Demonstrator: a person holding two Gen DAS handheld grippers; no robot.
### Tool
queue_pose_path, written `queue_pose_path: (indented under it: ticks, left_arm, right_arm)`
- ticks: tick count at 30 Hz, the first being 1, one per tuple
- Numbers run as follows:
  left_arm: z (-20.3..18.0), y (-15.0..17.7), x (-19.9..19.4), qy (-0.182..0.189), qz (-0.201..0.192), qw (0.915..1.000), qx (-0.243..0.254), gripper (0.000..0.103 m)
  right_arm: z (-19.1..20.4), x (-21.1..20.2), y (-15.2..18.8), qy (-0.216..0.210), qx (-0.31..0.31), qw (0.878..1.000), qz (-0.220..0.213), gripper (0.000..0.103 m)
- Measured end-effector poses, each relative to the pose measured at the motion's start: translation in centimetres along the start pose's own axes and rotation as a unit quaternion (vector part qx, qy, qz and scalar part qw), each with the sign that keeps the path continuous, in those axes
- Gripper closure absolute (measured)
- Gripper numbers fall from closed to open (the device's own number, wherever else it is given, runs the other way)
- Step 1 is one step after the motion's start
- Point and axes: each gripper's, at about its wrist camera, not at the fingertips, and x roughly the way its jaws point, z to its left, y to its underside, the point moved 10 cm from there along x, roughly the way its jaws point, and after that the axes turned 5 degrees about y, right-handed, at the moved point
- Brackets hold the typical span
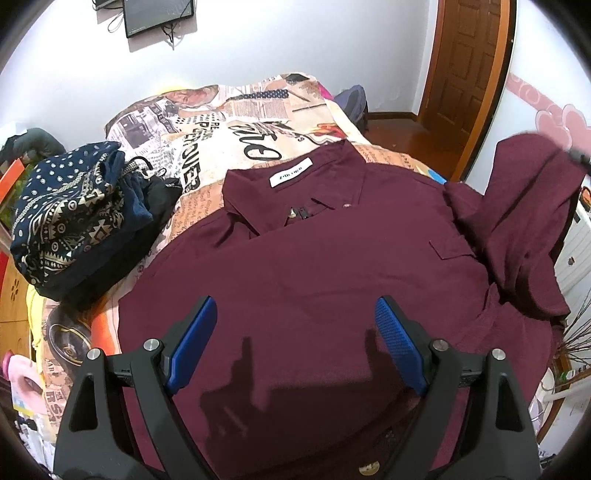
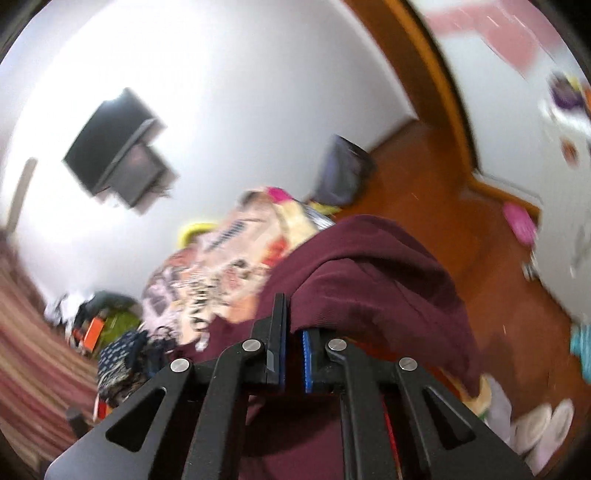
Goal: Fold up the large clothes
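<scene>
A large maroon shirt (image 1: 314,266) lies spread front-up on the bed, collar and white label (image 1: 291,172) toward the far end. My left gripper (image 1: 295,314) is open and empty, hovering over the shirt's lower body. The shirt's right sleeve (image 1: 532,221) is lifted off the bed at the right. My right gripper (image 2: 293,325) is shut on that maroon sleeve (image 2: 376,280), which drapes over its fingers; this view is blurred.
A heap of navy patterned clothes (image 1: 70,218) sits on the left of the printed bedspread (image 1: 221,133). A wooden door (image 1: 465,62) and wooden floor (image 2: 443,206) lie to the right. A dark screen (image 1: 159,14) hangs on the far wall.
</scene>
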Motion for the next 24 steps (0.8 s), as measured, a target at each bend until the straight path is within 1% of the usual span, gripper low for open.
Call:
queue_pose_path:
  ticks: [3,6,8,10,11,12,13,15,17,18,20,22,24]
  left_arm:
    - [0.5,-0.1,-1.0,0.001,-0.012,0.9999,-0.004,0.016]
    - [1.5,-0.2,-2.0,-0.001,-0.024,0.9997,-0.011,0.016]
    - [2.5,-0.1,-2.7,-0.003,-0.031,0.9994,-0.018,0.016]
    - [3.2,0.1,-3.3,-0.006,-0.035,0.9991,-0.023,0.016]
    - [3.8,0.3,-3.6,-0.009,-0.037,0.9990,-0.025,0.016]
    - [4.3,0.5,-3.9,-0.013,-0.039,0.9988,-0.028,0.016]
    - [4.8,0.7,-4.2,-0.016,-0.040,0.9986,-0.030,0.016]
    - [5.8,1.2,-4.6,-0.023,-0.041,0.9982,-0.036,0.016]
    - [6.9,1.9,-4.9,-0.029,-0.040,0.9977,-0.046,0.016]
    - [7.2,2.1,-4.9,-0.031,-0.039,0.9975,-0.051,0.016]
    - [8.1,2.6,-5.0,-0.035,-0.037,0.9968,-0.062,0.016]
    - [8.6,2.8,-5.2,-0.037,-0.037,0.9962,-0.069,0.016]
    - [8.9,2.8,-5.2,-0.039,-0.036,0.9960,-0.071,0.016]
  right_arm:
    - [5.2,-1.2,-0.5,-0.033,-0.050,0.998,-0.014,0.097]
    - [10.3,-1.4,0.4,-0.065,-0.096,0.993,-0.016,0.097]
    - [13.2,-0.6,1.6,-0.083,-0.122,0.989,-0.007,0.097]
    - [15.6,0.8,3.3,-0.096,-0.146,0.985,0.011,0.097]
    - [16.3,1.6,4.3,-0.100,-0.154,0.983,0.023,0.097]
    - [17.4,2.8,5.9,-0.106,-0.166,0.979,0.045,0.097]
    - [17.8,3.8,6.8,-0.108,-0.172,0.977,0.059,0.097]
    - [19.0,6.4,10.5,-0.116,-0.188,0.969,0.111,0.097]
    - [19.4,8.1,13.3,-0.118,-0.202,0.960,0.152,0.097]
    - [19.7,9.3,15.5,-0.117,-0.211,0.953,0.181,0.097]
    - [19.6,10.8,18.4,-0.112,-0.229,0.942,0.219,0.097]
    - [19.2,11.4,20.9,-0.105,-0.240,0.932,0.249,0.097]
    - [18.7,11.6,22.1,-0.105,-0.245,0.926,0.267,0.097]
